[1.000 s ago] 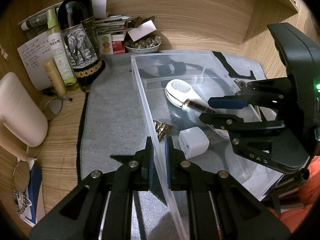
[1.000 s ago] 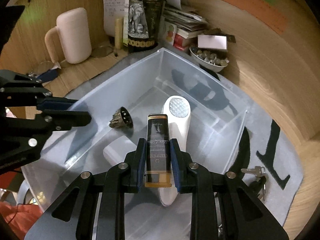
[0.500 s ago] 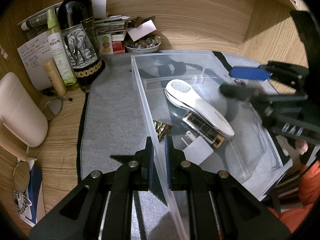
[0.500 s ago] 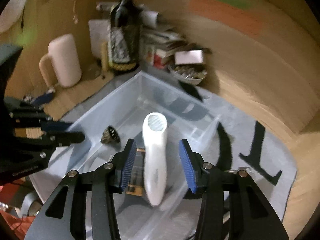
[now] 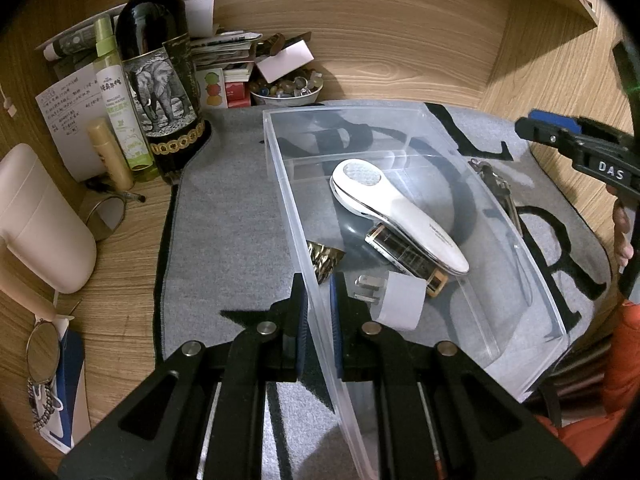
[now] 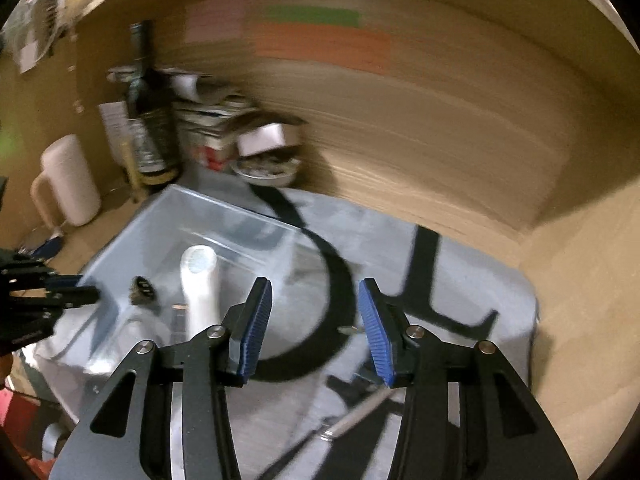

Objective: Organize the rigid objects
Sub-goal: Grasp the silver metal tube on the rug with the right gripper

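Observation:
A clear plastic bin stands on a grey felt mat. Inside it lie a white handheld device, a black-and-gold tube beside that, a white plug adapter and a small gold ridged piece. My left gripper is shut on the bin's near-left wall. My right gripper is open and empty, above the mat to the right of the bin; in the left wrist view it shows at the far right. The right wrist view is motion-blurred.
A bunch of keys lies on the mat just right of the bin. A wine bottle, green spray bottle, bowl of beads and papers crowd the back left. A pale mug stands left. A silver pen-like object lies under the right gripper.
The right gripper opened and let the black-and-gold tube drop into the bin beside the white device, then lifted away to the right. The left gripper kept its grip on the wall.

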`<act>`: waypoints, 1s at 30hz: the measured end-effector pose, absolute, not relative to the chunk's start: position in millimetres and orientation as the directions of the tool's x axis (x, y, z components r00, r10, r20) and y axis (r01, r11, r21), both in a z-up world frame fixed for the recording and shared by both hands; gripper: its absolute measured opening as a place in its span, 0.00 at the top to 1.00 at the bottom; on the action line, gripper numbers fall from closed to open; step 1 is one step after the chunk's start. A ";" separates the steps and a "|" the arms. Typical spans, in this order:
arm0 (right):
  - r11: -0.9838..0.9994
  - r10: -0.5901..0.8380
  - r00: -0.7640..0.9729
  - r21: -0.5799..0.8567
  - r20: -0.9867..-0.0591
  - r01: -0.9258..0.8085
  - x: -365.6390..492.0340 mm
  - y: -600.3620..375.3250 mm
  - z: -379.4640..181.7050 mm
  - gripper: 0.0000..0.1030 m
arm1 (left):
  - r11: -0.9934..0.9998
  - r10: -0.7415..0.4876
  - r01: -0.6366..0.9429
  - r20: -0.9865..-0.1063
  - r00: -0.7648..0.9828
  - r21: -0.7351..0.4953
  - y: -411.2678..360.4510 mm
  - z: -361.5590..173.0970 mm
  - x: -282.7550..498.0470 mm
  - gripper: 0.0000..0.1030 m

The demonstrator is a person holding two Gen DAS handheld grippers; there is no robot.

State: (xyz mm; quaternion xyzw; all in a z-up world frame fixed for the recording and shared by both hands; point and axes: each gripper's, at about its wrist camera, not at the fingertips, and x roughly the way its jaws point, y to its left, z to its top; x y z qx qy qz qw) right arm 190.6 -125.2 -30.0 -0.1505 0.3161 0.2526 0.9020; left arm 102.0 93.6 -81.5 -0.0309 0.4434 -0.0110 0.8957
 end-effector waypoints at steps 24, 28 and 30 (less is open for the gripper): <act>0.903 0.277 0.517 0.036 -0.810 -0.427 211.7 -189.3 -134.1 0.59 | 0.998 -0.044 -0.011 -0.795 0.605 -0.063 92.9 -82.2 104.2 0.90; 0.907 0.254 0.543 0.001 -0.800 -0.422 209.9 -191.6 -134.6 0.73 | 0.998 -0.044 -0.010 -0.796 0.603 -0.063 93.1 -82.0 104.1 0.90; 0.910 0.248 0.553 -0.003 -0.795 -0.414 211.3 -192.9 -135.0 0.78 | 0.998 -0.043 -0.009 -0.796 0.603 -0.061 92.7 -82.2 104.2 0.90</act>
